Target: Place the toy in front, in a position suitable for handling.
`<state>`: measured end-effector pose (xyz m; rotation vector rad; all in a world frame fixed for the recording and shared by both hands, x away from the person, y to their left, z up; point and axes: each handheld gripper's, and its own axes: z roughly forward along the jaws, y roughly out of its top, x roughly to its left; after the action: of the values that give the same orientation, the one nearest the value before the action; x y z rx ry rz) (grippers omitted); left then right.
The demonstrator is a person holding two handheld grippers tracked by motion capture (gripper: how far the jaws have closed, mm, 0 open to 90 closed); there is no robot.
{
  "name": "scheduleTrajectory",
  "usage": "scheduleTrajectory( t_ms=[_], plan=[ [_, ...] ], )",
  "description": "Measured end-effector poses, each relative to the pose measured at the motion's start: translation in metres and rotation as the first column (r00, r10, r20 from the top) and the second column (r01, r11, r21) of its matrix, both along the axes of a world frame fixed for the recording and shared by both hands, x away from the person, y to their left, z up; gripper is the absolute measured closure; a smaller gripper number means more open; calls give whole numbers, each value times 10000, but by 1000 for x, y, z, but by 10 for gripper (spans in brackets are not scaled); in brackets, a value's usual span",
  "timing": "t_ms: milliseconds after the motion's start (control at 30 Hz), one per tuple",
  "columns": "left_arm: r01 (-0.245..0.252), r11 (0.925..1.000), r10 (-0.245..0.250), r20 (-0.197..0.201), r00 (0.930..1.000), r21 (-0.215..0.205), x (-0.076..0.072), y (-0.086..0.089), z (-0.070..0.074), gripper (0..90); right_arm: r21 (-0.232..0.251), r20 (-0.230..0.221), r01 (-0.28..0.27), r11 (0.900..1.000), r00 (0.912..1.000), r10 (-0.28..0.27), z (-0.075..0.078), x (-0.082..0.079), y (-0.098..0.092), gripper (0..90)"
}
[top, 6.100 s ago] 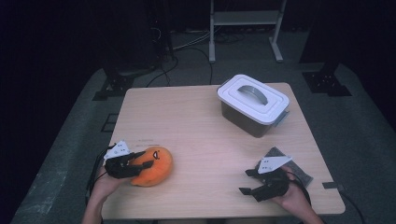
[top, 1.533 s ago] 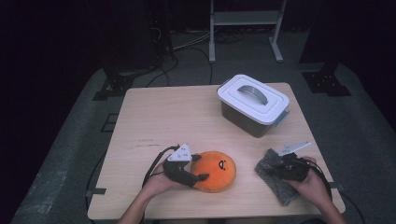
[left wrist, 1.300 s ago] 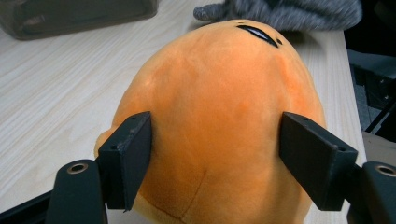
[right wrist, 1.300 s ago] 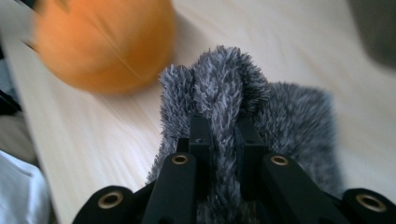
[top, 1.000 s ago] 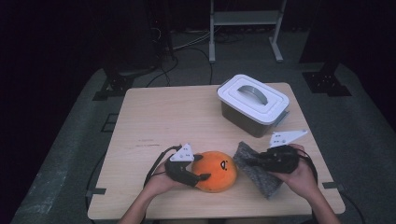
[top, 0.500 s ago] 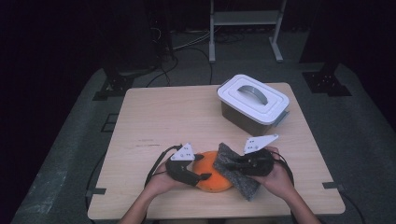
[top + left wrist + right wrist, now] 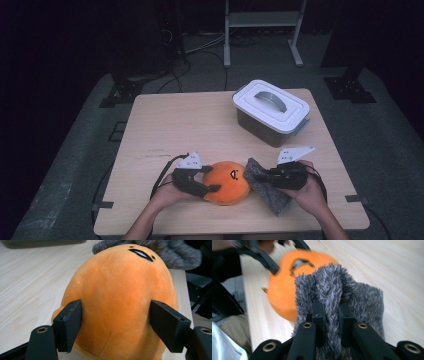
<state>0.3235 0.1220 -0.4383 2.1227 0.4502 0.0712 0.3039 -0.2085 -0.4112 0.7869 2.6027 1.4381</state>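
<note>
An orange plush toy (image 7: pixel 229 182) with a stitched face lies near the table's front edge. My left gripper (image 7: pixel 206 180) is shut on it from the left; in the left gripper view both black jaws press into the orange plush toy (image 7: pixel 117 300). A grey fluffy cloth (image 7: pixel 266 191) hangs from my right gripper (image 7: pixel 262 176), which is shut on a fold of it just right of the toy. In the right gripper view the grey fluffy cloth (image 7: pixel 337 302) bunches up between the jaws, with the orange plush toy (image 7: pixel 284 287) behind it.
A lidded white-topped container (image 7: pixel 271 110) with a grey handle stands at the back right of the wooden table (image 7: pixel 180 125). A metal stand (image 7: pixel 262 25) and cables lie on the dark floor beyond the table.
My right gripper carried the grey cloth left toward the toy, lifting it over the toy's right side, then came down a little beside it. The left gripper and toy stayed put.
</note>
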Motion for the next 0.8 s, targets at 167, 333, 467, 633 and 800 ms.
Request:
scheduleTrajectory(
  t_ms=[167, 333, 467, 633, 800],
  plan=[
    [-247, 9997, 246, -33, 9997, -83, 2, 1, -2, 273, -165, 547, -720, 9973, 9958, 728, 7, -14, 22, 785],
    [-60, 9995, 59, -41, 10000, -310, 3, 2, -2, 270, -476, 433, -687, 9965, 9966, 707, -2, -9, 24, 785],
    [562, 9969, -563, 9, 9984, -558, 4, 6, 2, 226, -418, 201, -320, 9986, 9993, 328, -7, -2, 14, 786],
    [874, 9955, -866, 215, 9960, -359, 1, 5, 3, 235, -608, 78, 178, 9980, 9998, -174, -10, 3, 6, 786],
    [168, 9995, -158, 342, 9993, -268, 3, -1, 2, 320, -181, 600, -93, 9998, 9981, 104, 5, -8, 12, 789]
  ],
)
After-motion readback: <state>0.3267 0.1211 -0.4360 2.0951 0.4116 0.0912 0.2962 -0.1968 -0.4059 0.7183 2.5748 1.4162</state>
